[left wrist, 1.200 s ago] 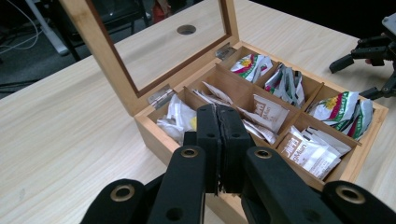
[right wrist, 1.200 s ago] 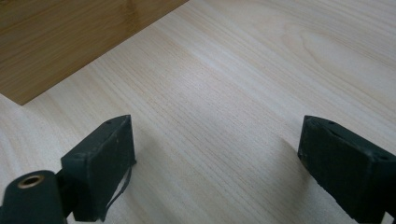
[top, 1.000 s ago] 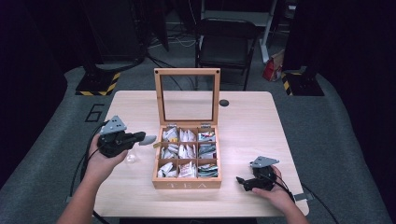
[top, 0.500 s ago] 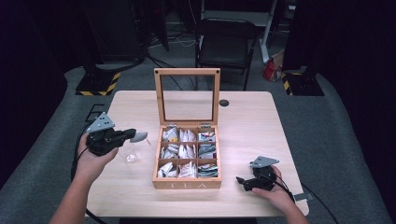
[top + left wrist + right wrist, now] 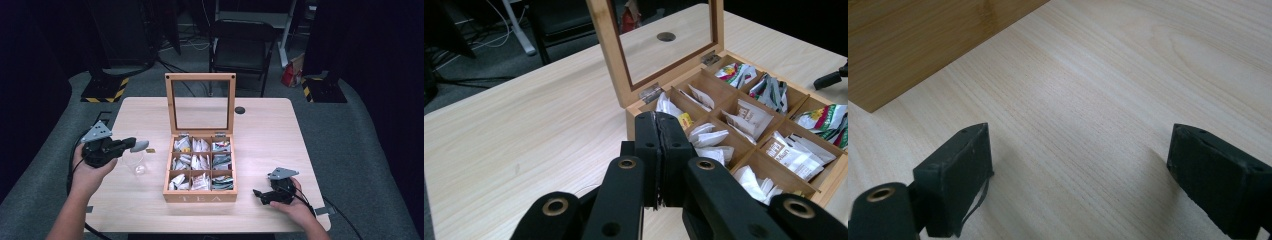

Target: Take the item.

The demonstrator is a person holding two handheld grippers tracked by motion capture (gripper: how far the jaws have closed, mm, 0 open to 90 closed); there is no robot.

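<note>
The pale wood-grain tabletop (image 5: 260, 125) is carrying a square wooden tea box (image 5: 201, 167) with nine compartments. Its glass-paned lid (image 5: 201, 102) is standing upright at the back, and the letters "TEA" are showing on the front wall. Paper tea packets (image 5: 749, 116) in white, grey and green wrappers are filling the compartments; their print is too small to read.

The left gripper (image 5: 131, 145), black and blocky with a grey three-cornered plate on top, is hovering to the left of the box, its fingers (image 5: 659, 145) clenched together. In the high view a flat grey tea bag (image 5: 139, 146) is sticking out at their tips, with a small yellow tag (image 5: 150, 150) just beside it; in the left gripper view the bag itself is hidden behind the closed fingers. A small clear glass cup (image 5: 136, 165) is sitting on the tabletop just below the gripper, between the hand and the box.

The right gripper (image 5: 259, 194) is resting on the tabletop to the right of the box's front corner, its fingers (image 5: 955, 167) spread wide apart with only bare wood between them.
</note>
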